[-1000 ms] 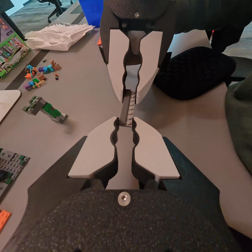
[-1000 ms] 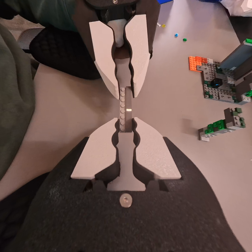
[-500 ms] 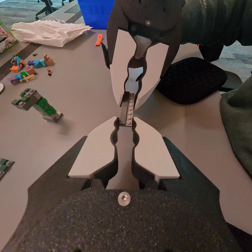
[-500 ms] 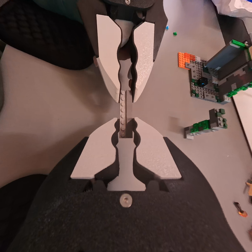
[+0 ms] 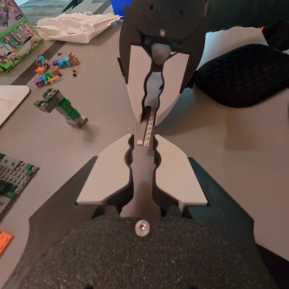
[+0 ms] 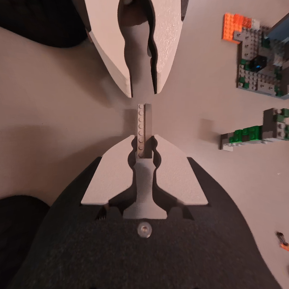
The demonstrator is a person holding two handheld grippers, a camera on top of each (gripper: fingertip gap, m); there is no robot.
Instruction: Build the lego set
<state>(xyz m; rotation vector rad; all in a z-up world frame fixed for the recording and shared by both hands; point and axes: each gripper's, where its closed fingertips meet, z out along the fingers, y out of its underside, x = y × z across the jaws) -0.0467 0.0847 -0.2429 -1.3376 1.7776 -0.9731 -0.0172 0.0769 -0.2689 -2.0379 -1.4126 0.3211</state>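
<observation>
Released by the left tool point(image 5: 143, 139) since half a second ago: its tips now stand apart and clear of the grey studded plate point(image 6: 144, 125), where before they pinched its near end. Right tool point(image 6: 143, 140) is clamped on the plate's other end, holding it above the tabletop point(image 5: 203, 137), pointing at the left tool's gap. Green-and-grey lego column point(image 5: 62, 107) lies on its side to the left; grey baseplate build with orange corner point(image 6: 256, 54) beyond it. Loose coloured pieces point(image 5: 54, 68) farther back.
</observation>
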